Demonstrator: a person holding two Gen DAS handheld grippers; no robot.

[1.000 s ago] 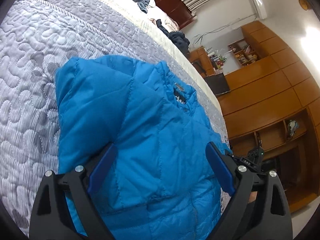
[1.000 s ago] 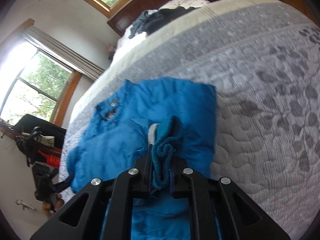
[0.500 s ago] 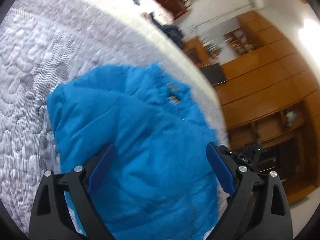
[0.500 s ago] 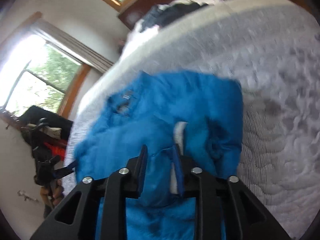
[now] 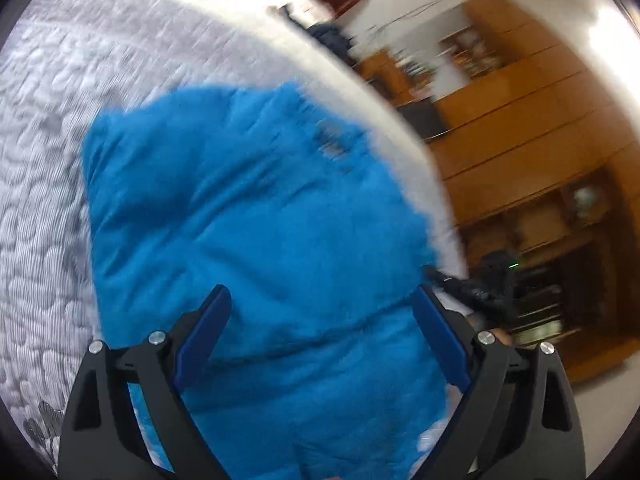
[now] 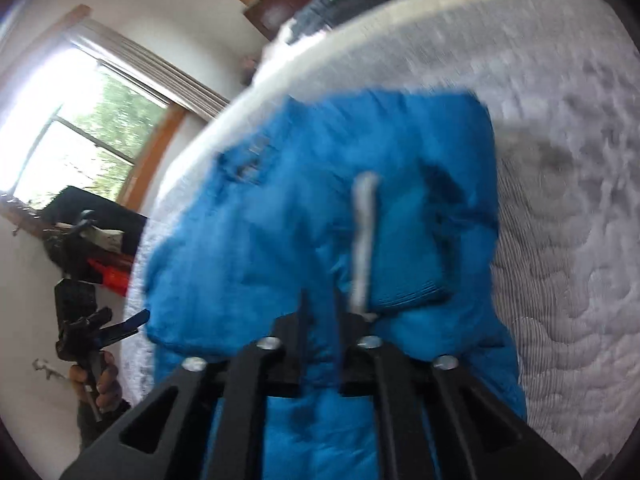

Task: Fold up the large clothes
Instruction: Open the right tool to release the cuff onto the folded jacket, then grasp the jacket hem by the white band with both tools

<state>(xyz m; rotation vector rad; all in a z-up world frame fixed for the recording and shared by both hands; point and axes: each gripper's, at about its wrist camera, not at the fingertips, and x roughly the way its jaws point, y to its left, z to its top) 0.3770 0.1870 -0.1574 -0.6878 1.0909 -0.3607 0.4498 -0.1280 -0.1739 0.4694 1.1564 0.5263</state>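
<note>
- The blue puffer jacket [image 5: 260,220] is laid on the quilted bed [image 5: 52,128], partly folded.
- The left claw [image 5: 320,308] is spread above it, empty.
- The right claw [image 6: 322,312] is pinched on jacket fabric.
- Further folds are judged outstanding.

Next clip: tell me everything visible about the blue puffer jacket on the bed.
The bright blue quilted puffer jacket lies on the grey quilted bedspread, partly folded, looking soft and padded. A dark label shows near its collar. A ribbed knit cuff and a pale strip lie on top. The right gripper is shut on its fabric; the left gripper hovers open above it. Motion blur hides finer detail.
</note>
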